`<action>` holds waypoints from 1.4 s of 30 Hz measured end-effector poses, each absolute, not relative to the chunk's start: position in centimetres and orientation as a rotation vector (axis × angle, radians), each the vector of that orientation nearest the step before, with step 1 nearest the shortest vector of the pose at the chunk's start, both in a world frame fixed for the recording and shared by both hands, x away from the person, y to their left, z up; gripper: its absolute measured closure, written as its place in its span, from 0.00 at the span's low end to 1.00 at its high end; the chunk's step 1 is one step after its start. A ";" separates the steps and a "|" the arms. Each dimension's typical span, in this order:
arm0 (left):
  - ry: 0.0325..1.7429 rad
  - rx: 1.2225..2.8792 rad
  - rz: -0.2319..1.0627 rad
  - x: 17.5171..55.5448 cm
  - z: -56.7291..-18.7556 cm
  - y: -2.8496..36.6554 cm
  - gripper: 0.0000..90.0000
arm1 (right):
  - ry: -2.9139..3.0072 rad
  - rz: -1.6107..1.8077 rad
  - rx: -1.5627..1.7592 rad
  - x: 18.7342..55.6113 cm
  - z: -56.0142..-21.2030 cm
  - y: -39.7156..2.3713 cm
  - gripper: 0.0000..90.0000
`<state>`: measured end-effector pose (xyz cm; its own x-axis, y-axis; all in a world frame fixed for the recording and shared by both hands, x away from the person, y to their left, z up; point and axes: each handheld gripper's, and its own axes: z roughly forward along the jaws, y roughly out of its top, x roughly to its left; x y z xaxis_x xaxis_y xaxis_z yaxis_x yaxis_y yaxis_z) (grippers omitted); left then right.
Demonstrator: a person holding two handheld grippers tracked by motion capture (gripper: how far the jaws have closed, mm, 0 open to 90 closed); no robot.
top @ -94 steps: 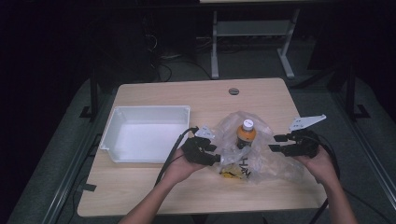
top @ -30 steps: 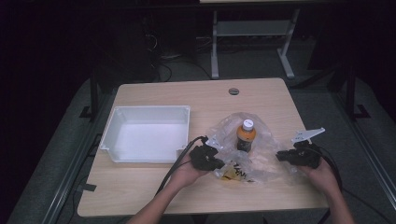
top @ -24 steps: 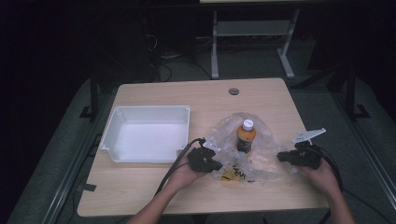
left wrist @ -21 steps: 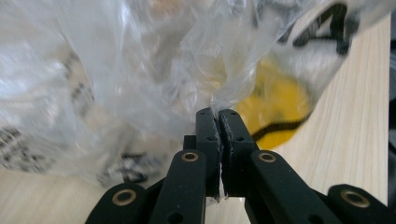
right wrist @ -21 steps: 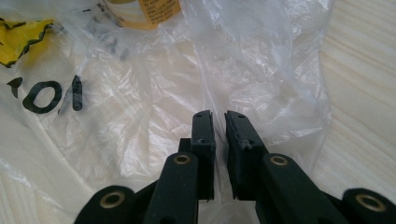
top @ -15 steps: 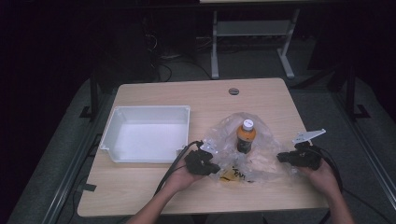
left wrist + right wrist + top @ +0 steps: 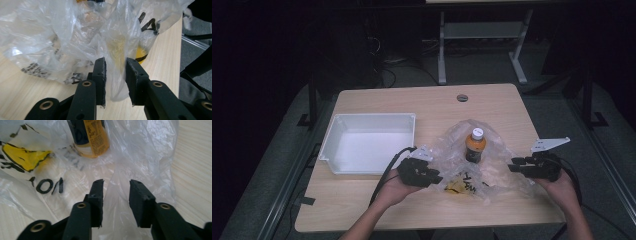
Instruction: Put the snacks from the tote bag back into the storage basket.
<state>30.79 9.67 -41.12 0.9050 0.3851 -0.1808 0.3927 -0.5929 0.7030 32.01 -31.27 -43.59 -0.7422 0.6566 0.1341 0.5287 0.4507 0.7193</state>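
on the table (image 7: 377, 205) 1 bottle (image 7: 475, 146) stands in 1 plastic bag (image 7: 492, 170); 2 tools, left tool (image 7: 435, 176) and right tool (image 7: 515, 164), both open.

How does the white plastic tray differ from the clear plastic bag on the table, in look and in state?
The white rectangular plastic tray is stiff, opaque and has nothing in it; the clear crumpled plastic bag is soft, see-through, printed in black and yellow, and lies around an upright orange bottle with a white cap. The tray lies apart from both claws; the bag has a fold between the open jaws of the left claw and the right claw. Both rest on the wooden table.
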 end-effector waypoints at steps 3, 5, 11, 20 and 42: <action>0.555 2.251 0.002 30.6 -40.7 10.4 0.76 | 2.517 1.198 1.033 32.0 -43.1 -31.4 0.64; 0.562 2.239 0.008 30.4 -40.4 10.9 0.74 | 2.505 1.233 1.024 32.0 -42.7 -31.5 0.62; 0.566 2.236 0.025 29.9 -39.8 12.2 0.71 | 2.509 1.261 0.987 31.9 -41.5 -31.3 0.55; 0.579 2.216 0.054 28.9 -39.5 13.9 0.69 | 2.537 1.260 0.889 32.0 -39.6 -30.0 0.49; 0.697 2.160 0.124 27.4 -40.7 19.5 0.64 | 2.592 1.243 0.836 32.7 -36.2 -26.9 0.35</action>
<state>27.44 19.54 -40.74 0.8401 0.5216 -0.1488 0.4381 -0.4909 0.7530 32.73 -26.91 -36.21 -0.8339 0.5422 0.1033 0.4201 0.5022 0.7559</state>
